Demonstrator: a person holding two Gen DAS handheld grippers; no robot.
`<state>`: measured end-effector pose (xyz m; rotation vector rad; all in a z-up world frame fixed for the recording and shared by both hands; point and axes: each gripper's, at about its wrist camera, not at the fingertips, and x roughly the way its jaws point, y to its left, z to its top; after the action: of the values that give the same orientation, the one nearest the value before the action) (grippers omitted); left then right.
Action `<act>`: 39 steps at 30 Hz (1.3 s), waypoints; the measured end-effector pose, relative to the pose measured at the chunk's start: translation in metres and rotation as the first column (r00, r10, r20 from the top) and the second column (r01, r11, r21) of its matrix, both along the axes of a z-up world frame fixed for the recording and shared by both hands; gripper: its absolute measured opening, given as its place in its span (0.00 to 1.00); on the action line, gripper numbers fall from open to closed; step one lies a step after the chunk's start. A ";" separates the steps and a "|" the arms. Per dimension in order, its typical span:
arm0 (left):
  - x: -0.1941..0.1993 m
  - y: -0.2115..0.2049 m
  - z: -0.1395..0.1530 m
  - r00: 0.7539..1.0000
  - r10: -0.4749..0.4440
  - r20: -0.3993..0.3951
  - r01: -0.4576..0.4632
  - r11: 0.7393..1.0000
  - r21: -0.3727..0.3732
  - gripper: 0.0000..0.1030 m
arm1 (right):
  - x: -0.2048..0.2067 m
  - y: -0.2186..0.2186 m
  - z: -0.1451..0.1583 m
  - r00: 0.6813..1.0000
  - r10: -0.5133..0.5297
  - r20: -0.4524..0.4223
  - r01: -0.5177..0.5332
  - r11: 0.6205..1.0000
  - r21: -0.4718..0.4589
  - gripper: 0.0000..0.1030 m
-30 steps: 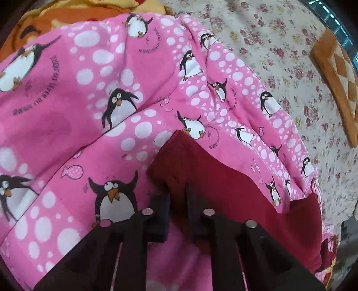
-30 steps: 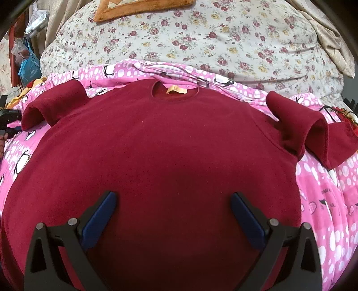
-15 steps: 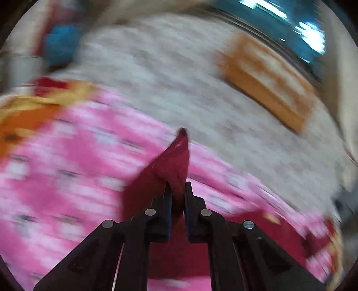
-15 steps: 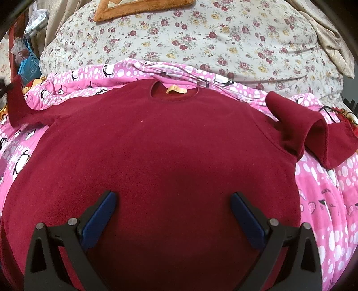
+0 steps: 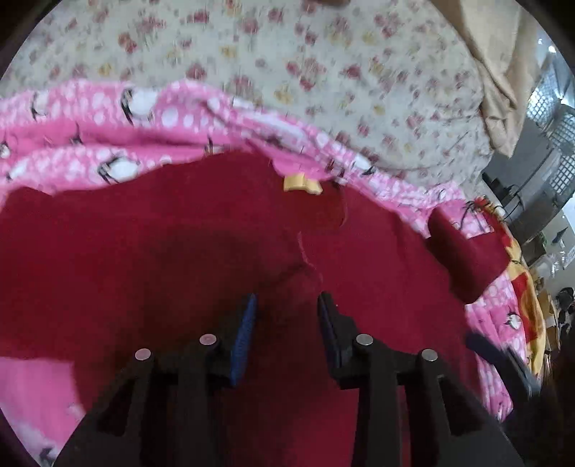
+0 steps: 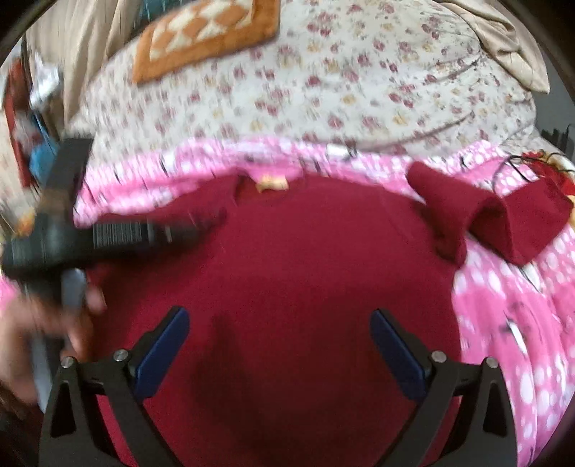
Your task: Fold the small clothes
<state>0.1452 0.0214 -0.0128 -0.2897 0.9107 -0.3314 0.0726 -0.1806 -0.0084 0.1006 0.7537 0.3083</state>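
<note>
A dark red T-shirt (image 6: 287, 273) lies on a pink penguin blanket (image 6: 510, 316), collar with a yellow tag (image 6: 271, 183) at the far side. Its right sleeve (image 6: 488, 222) is bunched and rolled. In the left wrist view the shirt (image 5: 179, 258) has its left side folded inward over the body. My left gripper (image 5: 285, 305) is open just above that fold, holding nothing; it also shows in the right wrist view (image 6: 107, 235), held by a hand. My right gripper (image 6: 280, 334) is wide open over the lower middle of the shirt.
A floral bedspread (image 6: 323, 89) lies beyond the blanket, with an orange patterned cushion (image 6: 205, 34) at the far left. A beige cloth (image 6: 510, 39) lies at the far right. Clutter stands beside the bed at the left edge (image 6: 36, 154).
My left gripper carried the left sleeve inward across the shirt, then opened and let it go. My right gripper stayed open and shifted a little.
</note>
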 end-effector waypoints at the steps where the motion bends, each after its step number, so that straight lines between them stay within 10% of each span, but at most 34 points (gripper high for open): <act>1: -0.007 0.006 0.008 1.000 0.011 0.025 -0.010 1.000 -0.029 0.17 | 0.013 0.004 0.006 0.999 0.040 -0.001 -0.040 0.999 0.025 0.98; 6: -0.022 0.046 0.036 0.955 0.227 0.192 -0.240 0.969 0.050 0.17 | 0.074 0.025 -0.011 0.964 0.221 -0.145 -0.167 0.935 0.311 0.80; 9: -0.020 0.067 0.041 0.917 0.325 0.230 -0.354 0.930 0.097 0.17 | 0.105 0.031 -0.049 0.925 0.241 -0.295 -0.066 0.865 0.497 0.79; 16: -0.016 0.114 0.042 0.849 0.476 0.229 -0.487 0.873 -0.011 0.19 | 0.122 0.074 -0.053 0.926 0.259 -0.274 -0.133 0.904 0.406 0.78; 18: -0.017 0.125 0.041 0.830 0.512 0.221 -0.519 0.854 -0.033 0.20 | 0.124 0.079 -0.052 0.937 0.231 -0.262 -0.133 0.930 0.344 0.59; 20: -0.019 0.139 0.038 0.805 0.559 0.201 -0.560 0.827 -0.053 0.20 | 0.127 0.071 -0.054 0.939 0.208 -0.275 -0.111 0.938 0.329 0.14; 28: -0.032 0.179 0.032 0.726 0.669 0.160 -0.661 0.743 -0.108 0.20 | 0.108 0.000 -0.026 0.976 -0.004 -0.217 0.060 0.965 0.254 0.07; 39: -0.019 0.150 0.029 0.791 0.580 0.193 -0.591 0.807 -0.002 0.20 | 0.101 -0.109 -0.027 0.942 -0.207 -0.266 0.276 0.927 0.253 0.07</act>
<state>0.1258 0.1712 0.0165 -0.4641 0.6026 0.2473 0.1739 -0.2892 -0.0359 0.5108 0.9173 0.1673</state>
